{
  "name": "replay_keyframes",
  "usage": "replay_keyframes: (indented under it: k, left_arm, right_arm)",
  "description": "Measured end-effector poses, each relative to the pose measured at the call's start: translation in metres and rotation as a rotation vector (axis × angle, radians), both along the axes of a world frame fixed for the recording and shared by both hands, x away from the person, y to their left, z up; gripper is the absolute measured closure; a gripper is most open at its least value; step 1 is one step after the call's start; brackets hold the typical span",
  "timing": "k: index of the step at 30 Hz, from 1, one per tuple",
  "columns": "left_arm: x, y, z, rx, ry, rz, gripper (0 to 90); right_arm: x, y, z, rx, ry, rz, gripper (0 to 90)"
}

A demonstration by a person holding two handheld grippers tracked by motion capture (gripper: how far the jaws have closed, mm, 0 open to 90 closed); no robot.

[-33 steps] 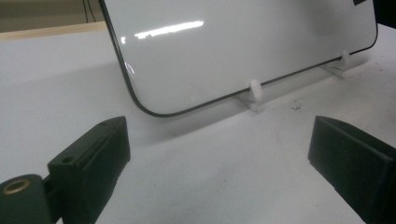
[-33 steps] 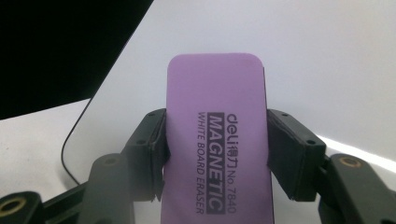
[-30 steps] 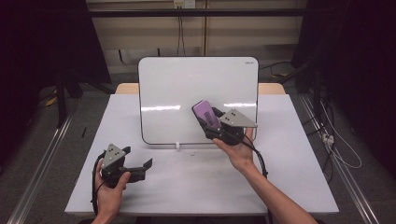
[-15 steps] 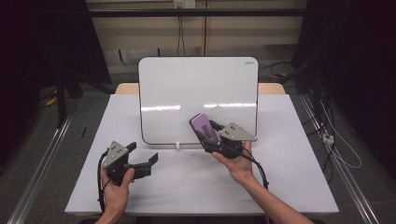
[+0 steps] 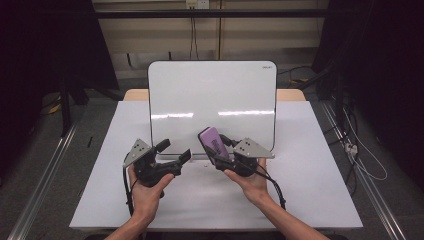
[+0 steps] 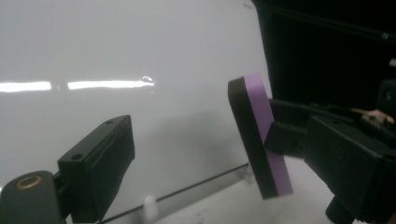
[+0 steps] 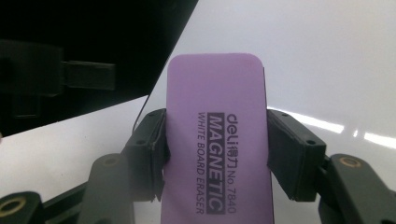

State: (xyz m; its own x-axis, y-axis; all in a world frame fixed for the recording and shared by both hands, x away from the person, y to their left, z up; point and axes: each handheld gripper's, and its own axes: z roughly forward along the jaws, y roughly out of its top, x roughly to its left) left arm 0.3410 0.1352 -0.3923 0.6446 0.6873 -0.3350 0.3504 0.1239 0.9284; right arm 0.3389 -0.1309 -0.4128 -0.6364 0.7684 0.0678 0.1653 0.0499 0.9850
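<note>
Since a second ago the right tool (image 5: 216, 150) has sunk toward the worktop (image 5: 310, 165) and the left tool (image 5: 175, 154) has moved in beside it. The right tool's jaws clamp the purple eraser (image 5: 212, 142) by its sides, low before the whiteboard (image 5: 212, 95). The left tool's jaws stand open and empty.

Purple eraser (image 7: 217, 140) with black lettering; white whiteboard (image 5: 212, 100), black-edged.

A big whiteboard (image 5: 212, 102) stands up on the table (image 5: 310, 165). It is white with a thin dark edge and round corners. Bright lines of light shine across it. The table is white and flat. Behind it is a pale wall (image 5: 150, 35) with thin wires (image 5: 192, 30) hanging down. Loose cables (image 5: 357, 150) lie on the grey floor (image 5: 50, 150). A metal rail (image 5: 40, 185) runs along the floor.
</note>
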Motion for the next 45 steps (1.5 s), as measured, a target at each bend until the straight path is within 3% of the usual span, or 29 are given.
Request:
replay_keyframes:
  k: [8,16,20,22,31,33,37,43,45]
  left_arm:
    - [0.009,-0.015,0.003,-0.044,0.003,-0.008,10.5]
    - [0.015,-0.026,0.003,-0.095,-0.006,0.037,16.2]
    - [0.017,-0.029,0.002,-0.128,-0.003,0.035,24.7]
    - [0.017,-0.031,0.001,-0.123,-0.008,0.034,31.8]
    - [0.015,-0.034,-0.006,-0.161,0.011,0.014,48.7]
    - [0.014,-0.035,-0.007,-0.158,0.017,0.003,51.1]
    - [0.014,-0.038,-0.013,-0.192,0.046,-0.010,56.5]
    - [0.014,-0.038,-0.012,-0.219,0.049,-0.022,62.2]
    - [0.014,-0.038,-0.012,-0.203,0.046,-0.026,62.8]
  right_arm:
    - [-0.001,0.001,0.002,0.022,-0.006,-0.001,41.5]
    - [-0.002,0.007,0.002,0.042,0.005,0.016,41.5]
    - [-0.002,0.009,0.001,0.041,0.002,0.018,41.5]
    - [-0.002,0.009,0.001,0.044,0.002,0.014,41.4]
    - [-0.002,0.010,0.001,0.058,0.004,0.006,41.5]
    - [-0.002,0.010,0.001,0.061,0.006,0.006,41.5]
    - [-0.002,0.012,0.001,0.067,0.006,0.008,41.5]
    - [-0.002,0.012,0.000,0.079,0.009,0.004,41.4]
    - [-0.001,0.012,-0.001,0.079,0.008,0.009,41.3]
